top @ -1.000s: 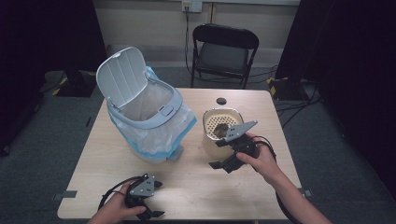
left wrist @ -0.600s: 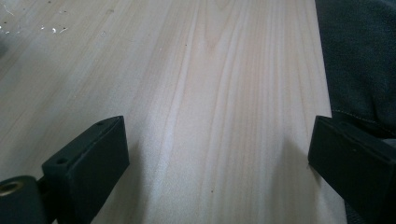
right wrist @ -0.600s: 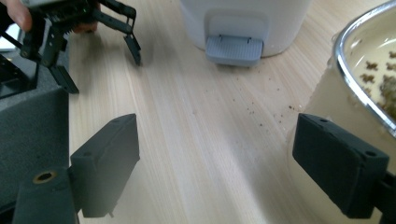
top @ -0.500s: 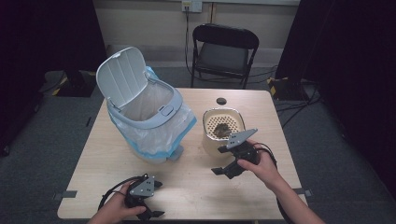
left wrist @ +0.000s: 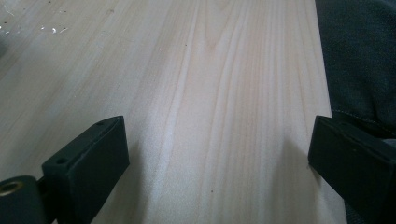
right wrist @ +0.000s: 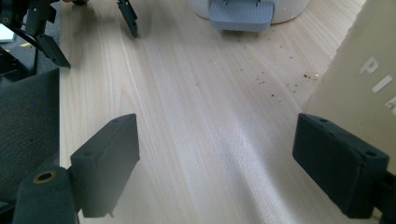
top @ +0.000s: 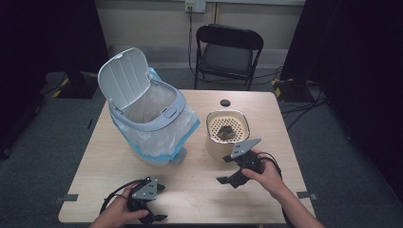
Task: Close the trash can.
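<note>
Right tool (top: 227,181) hovers empty, jaws apart, the beige canister (top: 227,137) just beyond its right jaw; left tool (top: 153,216) rests open on the tabletop (top: 199,190); judging: mid-approach, next grasp the canister's wall squarely.

Two black hand-held grippers (top: 240,178), grey three-cornered top plates, trailing black cables, screw-holed jaw pads.

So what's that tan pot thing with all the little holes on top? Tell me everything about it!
The tan container stands upright on the wooden table, right of the white bin. It looks like smooth plastic. A round strainer insert full of small holes sits in its top, with a dark clump resting inside. The right gripper view shows pale letters on its wall and dark crumbs on the table beside it. The right gripper, jaws open, is just in front, not touching.
</note>
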Demonstrator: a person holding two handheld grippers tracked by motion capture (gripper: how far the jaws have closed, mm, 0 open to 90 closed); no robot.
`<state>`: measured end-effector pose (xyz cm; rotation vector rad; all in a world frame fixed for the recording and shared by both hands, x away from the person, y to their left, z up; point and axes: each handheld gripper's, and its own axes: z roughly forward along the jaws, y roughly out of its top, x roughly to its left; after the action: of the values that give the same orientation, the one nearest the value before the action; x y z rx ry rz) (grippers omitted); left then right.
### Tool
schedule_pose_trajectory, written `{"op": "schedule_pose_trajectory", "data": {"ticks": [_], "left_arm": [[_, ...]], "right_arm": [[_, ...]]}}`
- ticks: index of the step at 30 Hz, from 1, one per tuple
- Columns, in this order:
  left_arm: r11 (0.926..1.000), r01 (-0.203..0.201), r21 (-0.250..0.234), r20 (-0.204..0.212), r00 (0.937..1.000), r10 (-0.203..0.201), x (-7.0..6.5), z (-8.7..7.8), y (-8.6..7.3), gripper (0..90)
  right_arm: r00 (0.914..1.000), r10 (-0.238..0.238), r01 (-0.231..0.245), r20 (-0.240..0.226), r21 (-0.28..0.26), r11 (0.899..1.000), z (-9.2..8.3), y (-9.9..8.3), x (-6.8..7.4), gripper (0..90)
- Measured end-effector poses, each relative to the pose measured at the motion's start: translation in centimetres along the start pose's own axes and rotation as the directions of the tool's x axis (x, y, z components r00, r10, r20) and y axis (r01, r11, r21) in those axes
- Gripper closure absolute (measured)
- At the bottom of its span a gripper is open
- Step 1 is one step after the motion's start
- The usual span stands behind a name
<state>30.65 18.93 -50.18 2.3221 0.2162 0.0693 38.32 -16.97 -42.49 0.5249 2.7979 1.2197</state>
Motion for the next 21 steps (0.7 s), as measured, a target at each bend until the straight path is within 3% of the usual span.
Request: {"op": "schedule_pose_trajectory", "data": {"ticks": [21], "left_arm": [[1.0,0.0,0.0,0.0,1.0,0.0,0.0,0.0,0.0,4.4]], "right_arm": [[0.9995,0.03,-0.03,-0.001,0.011,0.999,0.9,-2.6,-0.1,14.2]]}}
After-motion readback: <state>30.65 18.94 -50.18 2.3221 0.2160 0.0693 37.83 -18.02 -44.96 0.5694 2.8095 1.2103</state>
